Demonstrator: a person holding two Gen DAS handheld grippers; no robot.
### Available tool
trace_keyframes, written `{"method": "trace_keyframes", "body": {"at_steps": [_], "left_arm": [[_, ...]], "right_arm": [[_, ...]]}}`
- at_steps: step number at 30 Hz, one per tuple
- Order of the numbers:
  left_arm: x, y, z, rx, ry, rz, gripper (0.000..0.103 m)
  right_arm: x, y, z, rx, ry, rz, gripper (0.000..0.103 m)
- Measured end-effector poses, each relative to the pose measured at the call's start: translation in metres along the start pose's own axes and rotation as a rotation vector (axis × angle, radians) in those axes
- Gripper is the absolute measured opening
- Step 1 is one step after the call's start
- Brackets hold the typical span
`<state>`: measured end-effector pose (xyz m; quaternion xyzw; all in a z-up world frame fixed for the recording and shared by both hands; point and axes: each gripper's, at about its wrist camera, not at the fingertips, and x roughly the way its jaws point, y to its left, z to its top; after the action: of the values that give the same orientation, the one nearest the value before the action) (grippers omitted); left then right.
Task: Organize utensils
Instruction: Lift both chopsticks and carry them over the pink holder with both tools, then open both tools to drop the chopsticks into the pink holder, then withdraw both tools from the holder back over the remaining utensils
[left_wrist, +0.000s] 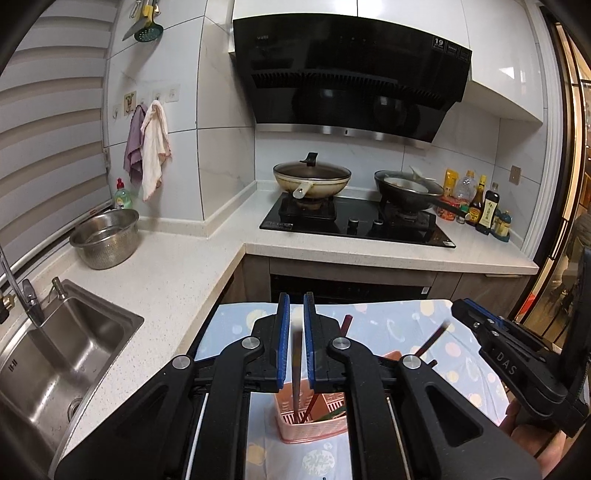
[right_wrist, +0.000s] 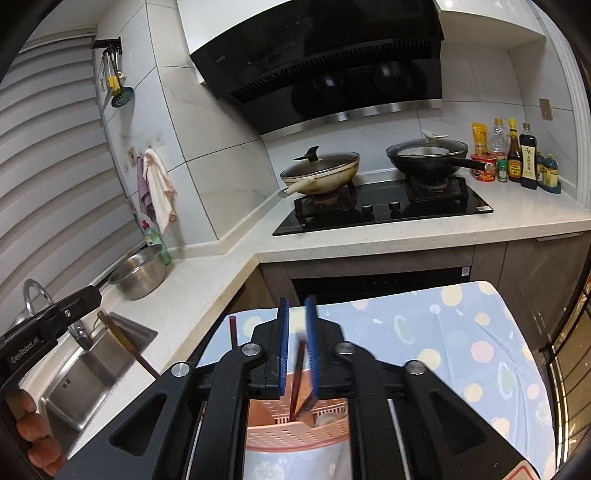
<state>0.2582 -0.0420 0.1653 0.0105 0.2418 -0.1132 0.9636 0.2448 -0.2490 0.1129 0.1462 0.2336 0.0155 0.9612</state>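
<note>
A pink slotted utensil basket (left_wrist: 314, 424) (right_wrist: 295, 432) stands on a table covered in a blue dotted cloth (left_wrist: 406, 317) (right_wrist: 443, 332), just under both grippers. My left gripper (left_wrist: 296, 314) (right_wrist: 94, 299) is shut on a thin dark chopstick (left_wrist: 297, 369) (right_wrist: 125, 343) whose lower end reaches into the basket. My right gripper (right_wrist: 297, 306) (left_wrist: 455, 314) stands slightly open. A dark red chopstick (right_wrist: 300, 369) (left_wrist: 436, 336) leans blurred and loose between its pads, its tip in the basket. One more dark red chopstick (left_wrist: 346, 325) (right_wrist: 232, 332) stands up out of the basket.
To the left, a white L-shaped counter holds a steel sink (left_wrist: 66, 350) and a steel colander bowl (left_wrist: 105, 238). Behind the table is a black hob with two lidded pans (left_wrist: 312, 181) (left_wrist: 406, 188). Sauce bottles (left_wrist: 480, 206) stand beside it. A hand (right_wrist: 33, 424) grips the left handle.
</note>
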Motion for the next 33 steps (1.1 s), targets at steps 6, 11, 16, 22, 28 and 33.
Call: {"method": "trace_keyframes", "body": {"at_steps": [6, 11, 16, 22, 28, 33], "left_arm": [[-0.001, 0.002, -0.008, -0.01, -0.004, 0.041, 0.036], [-0.007, 0.0, -0.013, 0.001, -0.002, 0.046, 0.036], [-0.015, -0.001, -0.02, 0.005, 0.004, 0.043, 0.036], [-0.029, -0.004, -0.033, 0.012, 0.011, 0.044, 0.036], [-0.043, -0.005, -0.05, 0.008, 0.031, 0.032, 0.036], [-0.052, -0.007, -0.071, 0.004, 0.056, 0.024, 0.038]], "right_arm": [[-0.01, -0.002, -0.005, -0.001, -0.015, 0.002, 0.027], [-0.021, 0.005, -0.011, -0.019, -0.016, 0.018, 0.028], [-0.036, 0.013, -0.019, -0.045, -0.022, 0.018, 0.029], [-0.056, 0.016, -0.033, -0.046, -0.016, 0.032, 0.03], [-0.075, 0.018, -0.057, -0.059, 0.017, 0.039, 0.03], [-0.09, 0.016, -0.084, -0.059, 0.051, 0.035, 0.03]]}}
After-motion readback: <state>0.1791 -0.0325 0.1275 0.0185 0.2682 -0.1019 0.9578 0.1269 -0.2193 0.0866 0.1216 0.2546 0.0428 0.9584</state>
